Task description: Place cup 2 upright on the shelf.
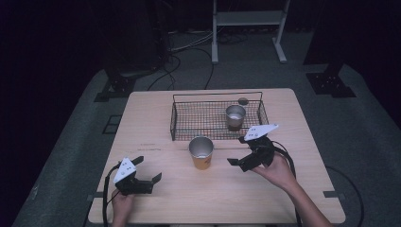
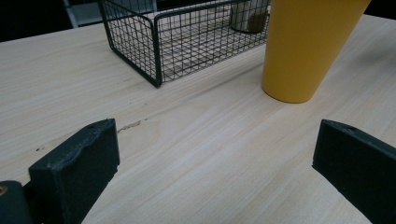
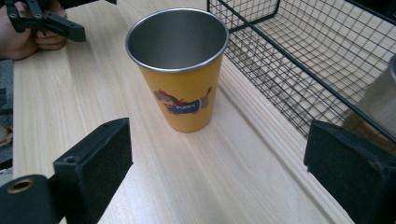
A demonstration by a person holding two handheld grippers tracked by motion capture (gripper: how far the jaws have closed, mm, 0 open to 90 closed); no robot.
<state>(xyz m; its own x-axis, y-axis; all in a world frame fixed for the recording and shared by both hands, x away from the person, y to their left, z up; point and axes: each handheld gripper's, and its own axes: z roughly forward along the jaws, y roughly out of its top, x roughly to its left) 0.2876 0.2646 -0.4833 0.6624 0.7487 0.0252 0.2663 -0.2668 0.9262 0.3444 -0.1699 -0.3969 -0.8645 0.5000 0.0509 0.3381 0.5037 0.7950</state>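
High view: yellow metal cup [image 1: 202, 152] upright on pale wooden table [image 1: 156, 198], just before black wire basket [image 1: 215, 118]; right gripper [image 1: 239, 162] near, spread for reaching it. Left gripper view: left gripper [image 2: 215, 163] spread, empty, idle. Right gripper view: 2 jaws apart, framing cup, not touching.

Cup [image 1: 202, 152] before basket [image 1: 182, 116]; second cup [image 1: 235, 117] inside.

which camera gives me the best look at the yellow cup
The right gripper view: the yellow cup shows whole, upright on the table, with its steel rim, empty inside and printed picture. The left gripper view cuts off its top; the high view shows it small.
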